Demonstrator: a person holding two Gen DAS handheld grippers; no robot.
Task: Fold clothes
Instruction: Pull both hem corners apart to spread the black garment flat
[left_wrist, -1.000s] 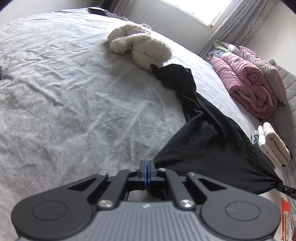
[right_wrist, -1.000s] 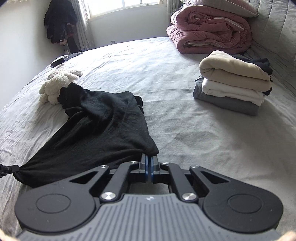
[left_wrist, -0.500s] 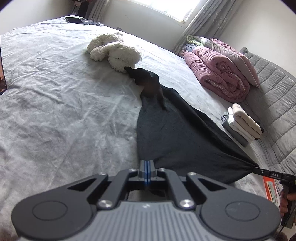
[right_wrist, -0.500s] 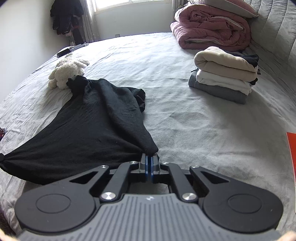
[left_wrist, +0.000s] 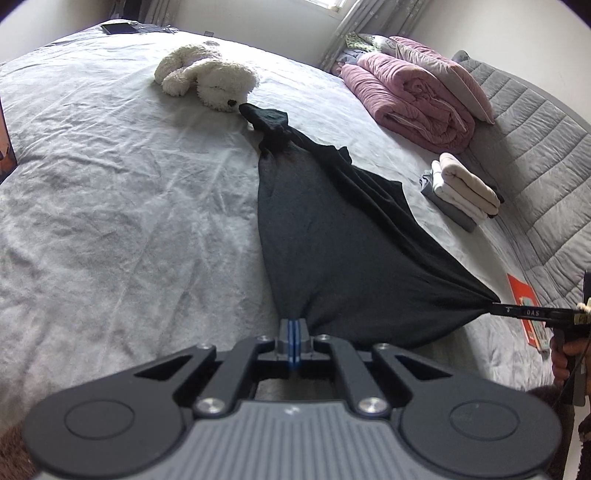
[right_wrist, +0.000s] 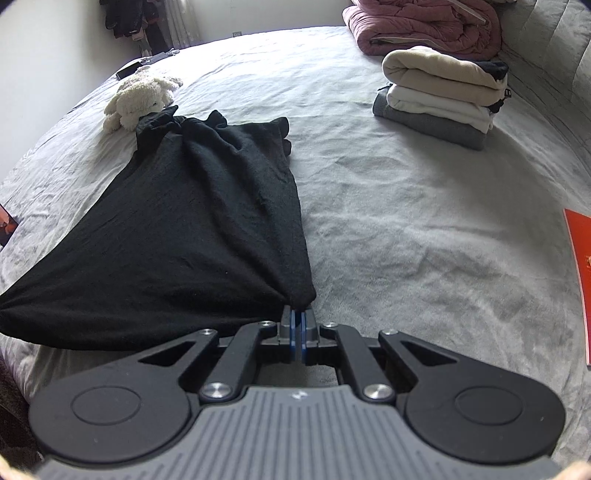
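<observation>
Stretching a black garment (left_wrist: 332, 236) between two pinched corners is as far as this piece has got: no fold is laid in it yet. The left gripper (left_wrist: 293, 328) is clamped on the corner at the bottom centre of its view, and the right gripper (right_wrist: 297, 325) is clamped on the other near corner, seen low in its own frame. The cloth runs from these corners up the grey bed (left_wrist: 129, 192) to a bunched far end just beside the white plush toy (left_wrist: 207, 79). A stack of folded clothes (right_wrist: 443, 96) at the upper right of the right view suggests earlier pieces are finished; this one likely needs flattening and then all its folds.

Compared with a second ago, the garment is drawn into a longer, tauter fan, and both views have swung. In the left view the plush toy sits further left, and the right gripper's tip and the hand (left_wrist: 565, 354) holding it now show at the right edge.
</observation>
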